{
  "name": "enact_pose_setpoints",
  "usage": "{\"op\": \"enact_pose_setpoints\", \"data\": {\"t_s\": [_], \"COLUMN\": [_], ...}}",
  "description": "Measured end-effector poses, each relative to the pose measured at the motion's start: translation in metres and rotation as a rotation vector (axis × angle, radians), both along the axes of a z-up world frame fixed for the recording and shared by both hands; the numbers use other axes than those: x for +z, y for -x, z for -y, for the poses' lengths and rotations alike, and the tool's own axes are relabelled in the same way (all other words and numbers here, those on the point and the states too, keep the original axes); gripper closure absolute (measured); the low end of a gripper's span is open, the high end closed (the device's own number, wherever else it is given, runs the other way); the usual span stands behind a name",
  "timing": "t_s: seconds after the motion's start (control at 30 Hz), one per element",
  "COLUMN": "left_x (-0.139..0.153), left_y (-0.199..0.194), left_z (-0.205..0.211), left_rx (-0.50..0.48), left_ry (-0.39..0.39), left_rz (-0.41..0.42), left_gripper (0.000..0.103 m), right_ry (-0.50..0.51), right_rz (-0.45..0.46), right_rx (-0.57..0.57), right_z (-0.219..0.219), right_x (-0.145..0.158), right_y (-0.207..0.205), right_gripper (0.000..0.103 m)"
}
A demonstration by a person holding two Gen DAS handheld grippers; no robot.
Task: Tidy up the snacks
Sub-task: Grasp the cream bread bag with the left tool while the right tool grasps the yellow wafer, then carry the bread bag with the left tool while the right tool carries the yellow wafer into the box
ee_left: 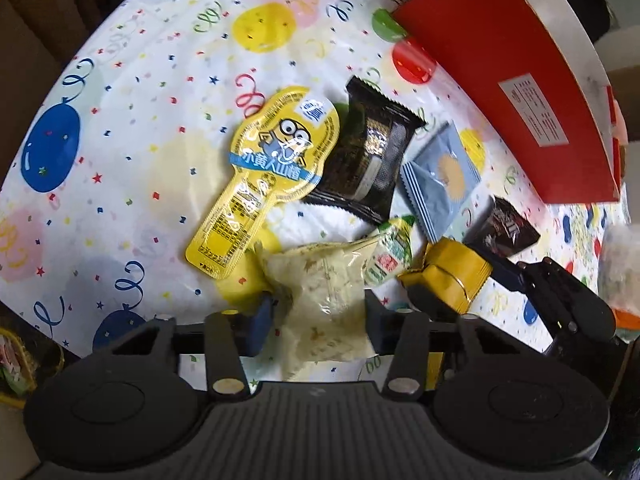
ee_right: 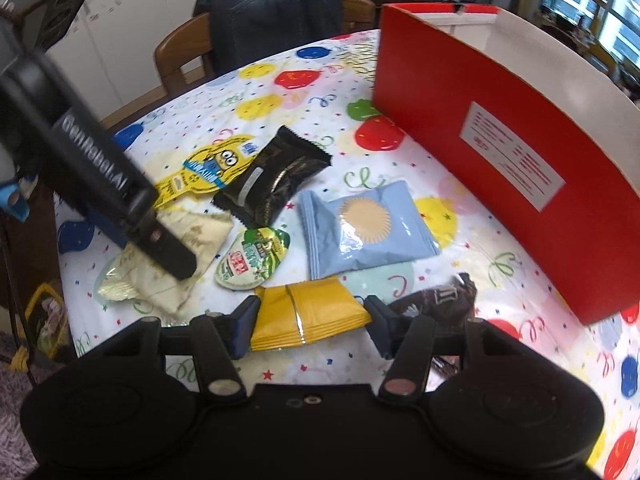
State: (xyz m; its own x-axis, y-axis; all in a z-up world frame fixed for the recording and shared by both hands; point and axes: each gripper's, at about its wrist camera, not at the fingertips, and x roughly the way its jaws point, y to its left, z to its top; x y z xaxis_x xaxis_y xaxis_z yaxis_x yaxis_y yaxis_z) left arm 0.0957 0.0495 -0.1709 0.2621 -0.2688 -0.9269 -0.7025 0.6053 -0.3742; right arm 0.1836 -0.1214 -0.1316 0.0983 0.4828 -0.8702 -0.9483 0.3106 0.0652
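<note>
**Two packets in my fingers, the rest of the snacks loose on the cloth**

My left gripper (ee_left: 316,316) is pinched on the pale cream packet (ee_left: 320,296), low in the middle of the left wrist view; the wrapper bunches up between the blue pads. My right gripper (ee_right: 310,326) has the gold foil packet (ee_right: 308,312) between its fingers, bottom centre of the right wrist view. The pads sit at the packet's two edges, but I cannot tell whether they press on it yet.

Neither packet has left the tablecloth (ee_right: 400,240). I judge this to be the start of the sorting: nothing I can see has gone anywhere yet.

Just above my grips lie the others, close together and partly overlapping:
- the green-and-white round-lidded cup (ee_right: 252,260), touching the cream packet
- the black wrapper (ee_right: 272,176), mid-frame
- the yellow minion-printed packet (ee_right: 208,168), to its left, tucked partly under it
- the light blue packet with the tan sunburst (ee_right: 364,224), to the right
- a dark brown packet (ee_right: 440,300), beside my right fingers

The red box (ee_right: 480,184) stands at the upper right, its white inside wall showing; what lies in it is hidden from me. If it is the destination, seven snacks remain to go.
</note>
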Motion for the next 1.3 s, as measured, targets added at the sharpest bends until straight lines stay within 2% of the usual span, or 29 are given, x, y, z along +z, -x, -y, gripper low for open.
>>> {"op": "enact_pose_setpoints", "data": {"t_s": [0.3,0.67,1.1,1.3], "left_x": [0.003,0.024,0.074,0.094], "left_y": [0.003,0.004,-0.005,-0.013], "left_z": [-0.004,-0.01,-0.015,-0.022], "left_rx": [-0.099,-0.235,-0.382,-0.402], "left_ry": [0.005,-0.009,-0.124,-0.158], "left_rz": [0.022,0.097,0.252,0.304], "left_gripper": [0.064,0.065,0.065,0.065], "right_ry": [-0.014,-0.067,-0.158,-0.197], "right_rz": [0.001,0.047,0.116,0.145], "right_rx": [-0.134,-0.313,-0.458,-0.525], "right_z": [0.012,0.02,0.024,0.027], "right_x": [0.009,0.036,0.091,0.113], "right_y": [0.011,0.029,0.044,0.038], "right_gripper": [0.048,0.048,0.048,0.048]}}
